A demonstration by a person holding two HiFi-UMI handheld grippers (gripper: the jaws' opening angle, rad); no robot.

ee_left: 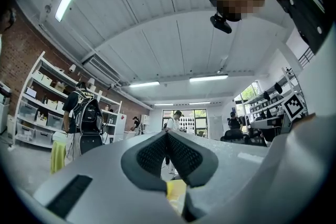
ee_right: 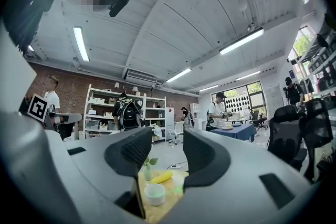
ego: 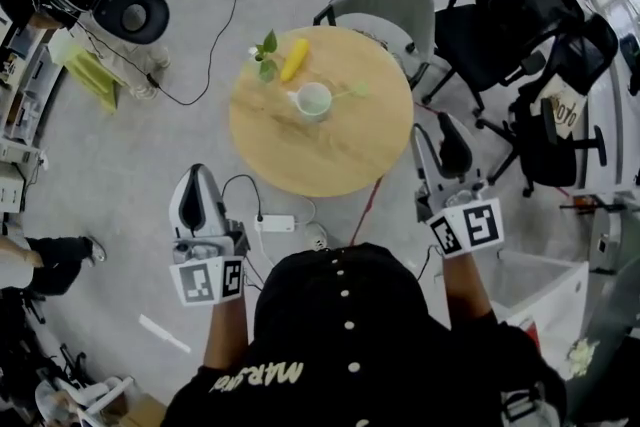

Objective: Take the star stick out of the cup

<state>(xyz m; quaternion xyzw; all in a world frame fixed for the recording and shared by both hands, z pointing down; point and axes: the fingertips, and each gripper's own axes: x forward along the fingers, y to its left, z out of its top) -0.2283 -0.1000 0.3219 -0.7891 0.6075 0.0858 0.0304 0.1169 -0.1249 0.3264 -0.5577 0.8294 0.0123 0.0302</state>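
In the head view the round light-wood table point(ego: 340, 155) stands ahead of both tools. The white round cup point(ego: 313, 100) sits just toward 12 o'clock from its middle. The pale green star stick point(ego: 352, 91) leans out over the cup's rim toward 3 o'clock, not yet taken out. A yellow oblong toy fruit point(ego: 294, 59) lies near the cup at 11 o'clock, and a small green leafy sprig point(ego: 266, 55) stands at 10 o'clock. The left gripper point(ego: 194, 179) is held off the table's 7 o'clock edge and the right gripper point(ego: 440, 140) off its 4 o'clock edge, neither touching anything on it. In the left gripper view the left gripper's point(ee_left: 167, 136) jaws are together, pad against pad, with nothing between them. In that state it cannot hold the cup steady, and a nudge from its closed tip could push the cup over. In the right gripper view the right gripper's point(ee_right: 167, 152) jaws stand wide apart and empty. Through the gap the cup point(ee_right: 155, 193) shows low at 6 o'clock, with the fruit point(ee_right: 161, 178) and sprig point(ee_right: 148, 167) behind it. The stick is thin, pale and hardly visible here, so I judge the main risks to be closing on the rim instead, tipping or dragging the unsteadied cup, or sweeping the fruit or sprig during the reach.
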